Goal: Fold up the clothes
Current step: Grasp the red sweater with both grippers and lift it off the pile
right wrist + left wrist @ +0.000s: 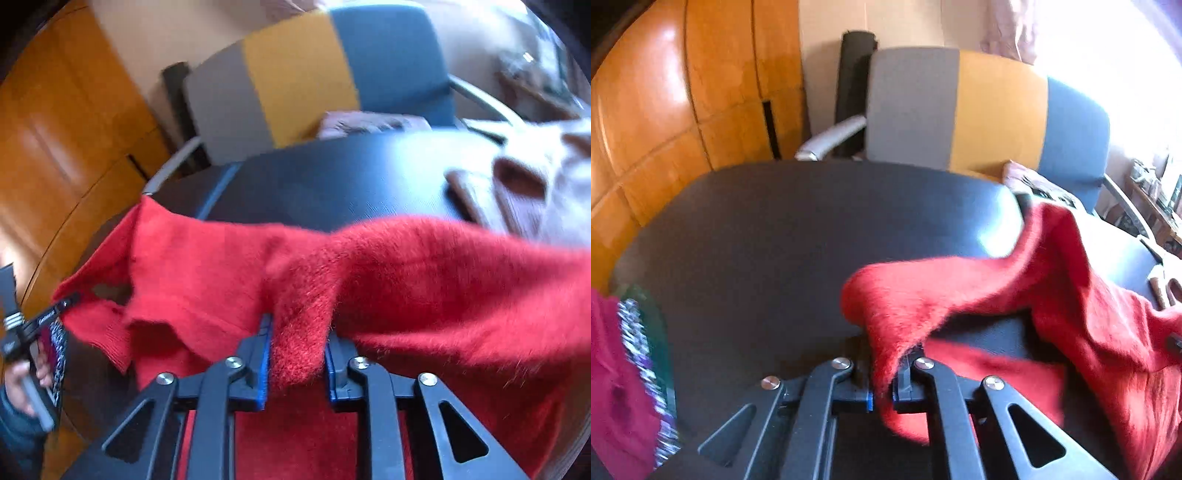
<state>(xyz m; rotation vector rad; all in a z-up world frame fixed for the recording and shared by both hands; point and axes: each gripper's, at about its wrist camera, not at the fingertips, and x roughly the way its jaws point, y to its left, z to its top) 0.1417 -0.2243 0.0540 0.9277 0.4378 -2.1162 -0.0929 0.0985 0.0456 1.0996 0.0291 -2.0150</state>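
The red sweater (1071,306) runs off the right and bottom edges in both views. At the lower left of the left wrist view, a patterned garment (635,369) is motion-blurred and cropped. Shelf clutter (1156,195) at far right is unreadable.

Strong daylight enters from the upper right of the left wrist view, where the window (1137,74) is burnt out to white. It puts a pale glare patch on the dark counter (775,229) and bright streaks on the glossy orange wood panels (646,110). Both pictures are soft with motion blur; the red sweater (424,266) is smeared along its edges, and the patterned cloth (642,369) at the left is perhaps sequined, too blurred to tell. The 2 fisheye views bend straight lines near the borders and darken in the corners.
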